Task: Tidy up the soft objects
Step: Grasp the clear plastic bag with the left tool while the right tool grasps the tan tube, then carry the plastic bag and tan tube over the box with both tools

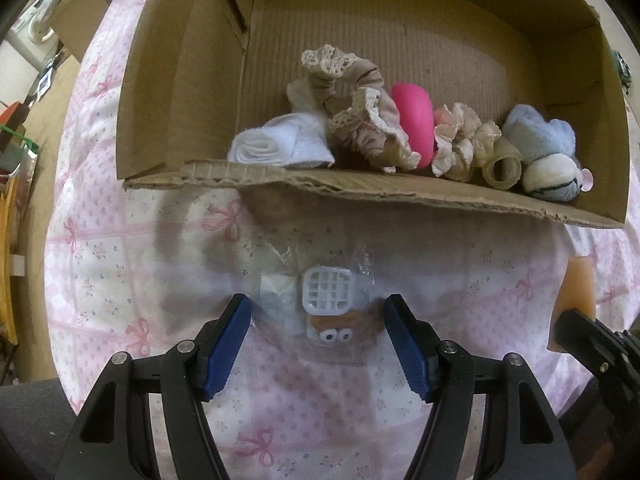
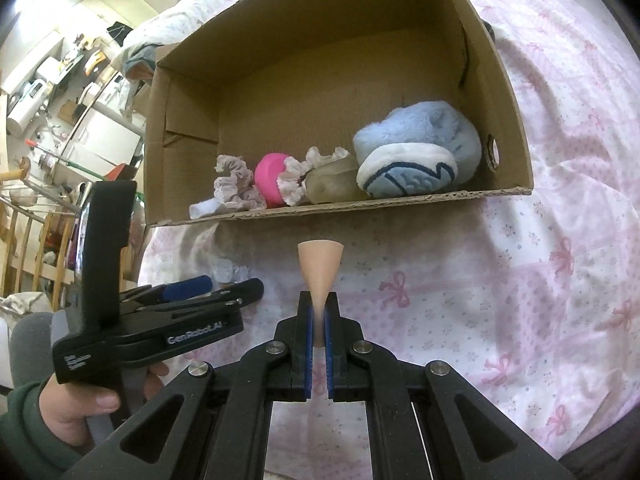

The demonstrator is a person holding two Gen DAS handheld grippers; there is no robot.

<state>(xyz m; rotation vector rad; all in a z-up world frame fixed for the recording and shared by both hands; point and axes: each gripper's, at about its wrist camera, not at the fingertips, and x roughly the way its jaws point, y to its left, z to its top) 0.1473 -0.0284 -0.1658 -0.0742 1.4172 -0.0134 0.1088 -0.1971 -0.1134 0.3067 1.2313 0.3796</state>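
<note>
A cardboard box [image 1: 360, 190] [image 2: 360, 204] lies open on a pink bow-print bedspread [image 1: 120, 280]. Along its near edge sit a white cloth [image 1: 276, 142], a beige lace scrunchie [image 1: 356, 120], a pink squishy [image 1: 414, 124] [image 2: 270, 176], a cream scrunchie [image 1: 460, 144], a translucent soft piece [image 1: 502, 164] and a blue plush slipper [image 1: 540, 136] [image 2: 416, 152]. My left gripper [image 1: 318, 308] is open around a clear packet holding a white grid toy [image 1: 326, 292]. My right gripper [image 2: 319, 304] is shut on a peach soft sponge [image 2: 320, 264] [image 1: 576, 284], pinched flat.
The left gripper and the hand holding it [image 2: 152, 320] show at the left of the right wrist view. Shelves and room clutter [image 2: 60, 92] stand beyond the bed's left edge. The box's back half is bare cardboard [image 1: 400, 20].
</note>
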